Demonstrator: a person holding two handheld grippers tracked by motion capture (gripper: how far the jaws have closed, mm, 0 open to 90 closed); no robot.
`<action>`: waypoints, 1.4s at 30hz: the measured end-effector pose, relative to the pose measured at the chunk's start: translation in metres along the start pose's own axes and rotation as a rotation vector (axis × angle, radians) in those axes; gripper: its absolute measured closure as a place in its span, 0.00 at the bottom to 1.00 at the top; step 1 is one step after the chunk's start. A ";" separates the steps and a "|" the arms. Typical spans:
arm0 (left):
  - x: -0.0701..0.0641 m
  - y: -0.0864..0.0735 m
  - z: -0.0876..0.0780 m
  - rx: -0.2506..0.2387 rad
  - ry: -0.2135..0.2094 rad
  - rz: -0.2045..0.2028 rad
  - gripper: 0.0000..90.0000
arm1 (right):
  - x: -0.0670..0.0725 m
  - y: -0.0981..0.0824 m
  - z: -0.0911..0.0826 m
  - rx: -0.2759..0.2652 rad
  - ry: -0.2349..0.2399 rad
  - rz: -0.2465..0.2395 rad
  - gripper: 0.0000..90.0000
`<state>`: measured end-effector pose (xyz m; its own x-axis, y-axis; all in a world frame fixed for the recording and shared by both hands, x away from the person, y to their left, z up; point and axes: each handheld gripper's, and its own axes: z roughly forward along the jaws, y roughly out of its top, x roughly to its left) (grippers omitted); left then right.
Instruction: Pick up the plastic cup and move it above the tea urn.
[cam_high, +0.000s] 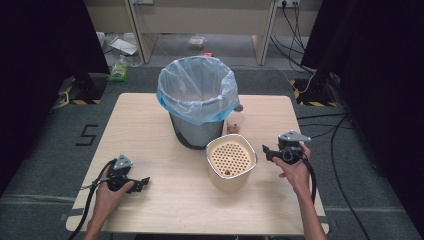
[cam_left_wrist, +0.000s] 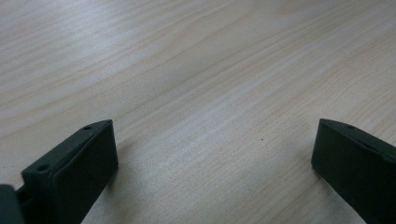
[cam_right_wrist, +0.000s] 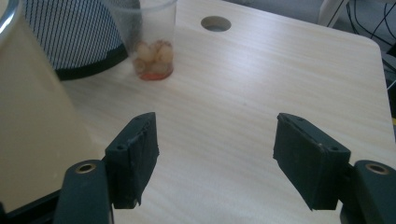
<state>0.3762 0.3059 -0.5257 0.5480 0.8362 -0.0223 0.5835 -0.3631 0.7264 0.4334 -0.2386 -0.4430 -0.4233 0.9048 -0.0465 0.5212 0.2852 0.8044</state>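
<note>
The left gripper (cam_high: 141, 183) lies low over the pale wood-grain counter (cam_high: 150, 115) near its front left corner, held in the person's left hand (cam_high: 112, 192). Its two black jaws stand spread wide, with nothing but bare, finely streaked laminate between them (cam_left_wrist: 210, 154). The pads are flat, matte rubber blocks with squared edges.

The right gripper (cam_high: 266, 152) is held above the counter's right side in the right hand (cam_high: 295, 170), pointing toward the cream, rounded-square plastic container with a perforated insert (cam_high: 231, 161). Its jaws are parted with an empty gap (cam_right_wrist: 215, 154); they pinch nothing and touch nothing. In the right gripper view the container's smooth cream wall (cam_right_wrist: 32, 116) rises just left of the left jaw, apart from it.

Beyond the jaws stands a small clear plastic cup (cam_right_wrist: 154, 42) with pale, rounded pieces and a reddish residue at the bottom. It sits upright just beside the dark mesh waste bin lined with a translucent blue-white bag (cam_high: 197, 95), behind the cream container. A round cable hole (cam_right_wrist: 215, 23) is cut into the counter past the cup.
</note>
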 end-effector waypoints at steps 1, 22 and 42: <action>0.000 0.000 0.000 0.000 0.000 0.000 0.00 | 0.000 0.003 0.001 0.002 0.001 0.004 0.38; 0.000 0.000 0.000 0.001 0.000 0.000 0.00 | 0.002 0.060 0.044 0.023 0.040 0.000 0.46; 0.000 0.000 0.000 0.001 0.000 0.000 0.00 | 0.013 0.102 0.078 0.052 0.069 -0.003 0.57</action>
<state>0.3762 0.3059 -0.5256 0.5480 0.8362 -0.0224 0.5839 -0.3632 0.7260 0.5389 -0.1732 -0.4080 -0.4741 0.8804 -0.0069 0.5570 0.3060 0.7721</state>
